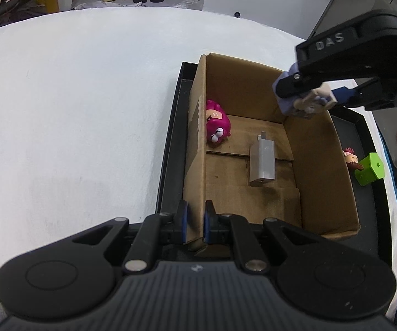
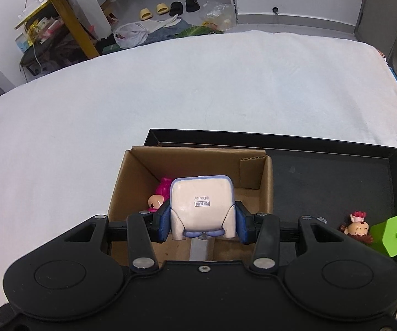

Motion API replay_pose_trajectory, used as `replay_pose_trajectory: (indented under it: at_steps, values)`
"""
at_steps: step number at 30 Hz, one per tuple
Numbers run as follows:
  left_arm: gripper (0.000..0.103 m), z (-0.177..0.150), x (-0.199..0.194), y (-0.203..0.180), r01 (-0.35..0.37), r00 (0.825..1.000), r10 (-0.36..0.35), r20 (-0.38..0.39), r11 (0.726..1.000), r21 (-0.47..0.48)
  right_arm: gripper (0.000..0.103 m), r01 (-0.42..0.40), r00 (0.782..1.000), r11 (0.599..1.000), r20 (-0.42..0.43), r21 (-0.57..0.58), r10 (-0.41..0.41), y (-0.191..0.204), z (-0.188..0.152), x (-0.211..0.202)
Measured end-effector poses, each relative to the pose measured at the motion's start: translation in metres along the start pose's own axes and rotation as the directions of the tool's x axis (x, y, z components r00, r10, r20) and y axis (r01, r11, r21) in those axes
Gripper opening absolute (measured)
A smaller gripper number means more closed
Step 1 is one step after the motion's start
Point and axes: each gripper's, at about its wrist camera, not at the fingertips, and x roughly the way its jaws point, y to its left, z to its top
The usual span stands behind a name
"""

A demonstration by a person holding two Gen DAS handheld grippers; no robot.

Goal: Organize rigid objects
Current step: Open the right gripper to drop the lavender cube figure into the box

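Counts — one cardboard box [image 1: 319, 165], sitting in one black tray [image 2: 336, 171].

In the box: one pink figurine [image 1: 217, 122], one grey charger plug [image 1: 262, 162].

Over the box: one white-and-lavender Pop Mart figurine [image 2: 201, 207].

On the tray floor beside the box: one small red-haired figurine [image 2: 358, 230], one green hexagonal block [image 2: 390, 235].

Toy figures total — three. Grippers: two.

Floor beyond the table: four slippers — two yellow [image 2: 154, 11], two black [image 2: 184, 5].

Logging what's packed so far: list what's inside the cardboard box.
Inside the cardboard box lie a pink toy figure and a grey charger. The right gripper and its toy hide part of the floor.
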Motion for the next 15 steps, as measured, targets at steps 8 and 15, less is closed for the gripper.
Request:
replay_pose_trajectory:
  at_steps: [8, 15]
  values:
    - [0.011, 0.001, 0.001, 0.000, -0.004, 1.000, 0.004, -0.002, 1.000, -0.008, 0.047, -0.031, 0.999, 0.998, -0.012, 0.052, 0.032, -0.006, 0.005, 0.008]
    - [0.010, 0.001, 0.001, -0.002, -0.021, 1.000, 0.021, 0.005, 1.000, -0.006, 0.047, -0.057, 0.998, 0.996, -0.003, 0.064, 0.057, -0.018, 0.001, -0.008]
